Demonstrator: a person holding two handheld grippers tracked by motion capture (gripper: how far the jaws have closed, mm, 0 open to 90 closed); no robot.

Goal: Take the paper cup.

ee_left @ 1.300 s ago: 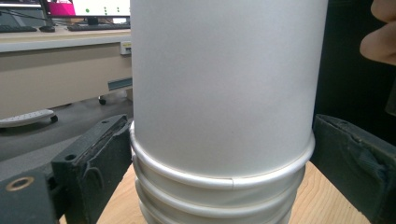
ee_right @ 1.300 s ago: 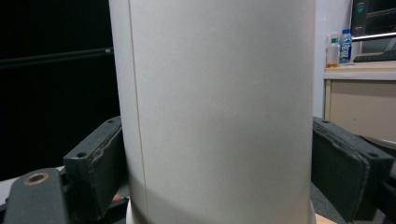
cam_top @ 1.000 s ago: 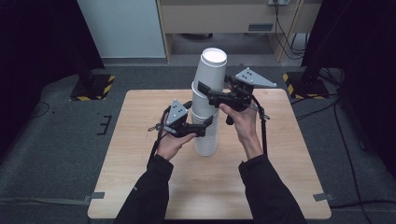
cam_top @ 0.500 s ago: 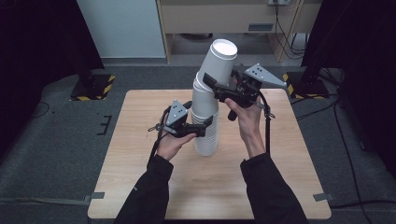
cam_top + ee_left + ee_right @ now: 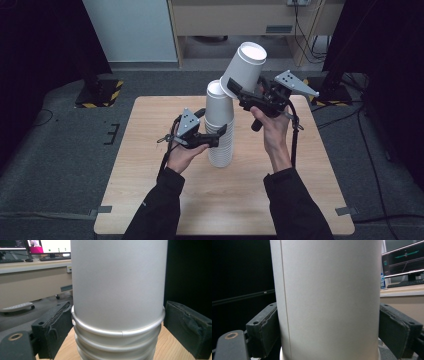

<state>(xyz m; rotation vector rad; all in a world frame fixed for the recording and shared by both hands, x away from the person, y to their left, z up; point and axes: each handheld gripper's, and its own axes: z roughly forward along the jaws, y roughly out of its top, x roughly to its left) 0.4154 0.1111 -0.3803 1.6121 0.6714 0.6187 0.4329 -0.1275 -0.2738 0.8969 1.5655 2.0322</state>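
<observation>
Over the wooden worktop, the right tool clamps a light, crushable paper cup mid-wall above the stack, which the left tool grips.

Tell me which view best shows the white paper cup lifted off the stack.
The high view: the tilted white paper cup shows whole in the right gripper. The right gripper view gives its side wall between the jaws; the left gripper view shows the stack.

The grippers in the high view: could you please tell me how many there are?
2. The left gripper sits at the stack of cups on the table; the right gripper holds a single cup tilted above the stack.
</observation>
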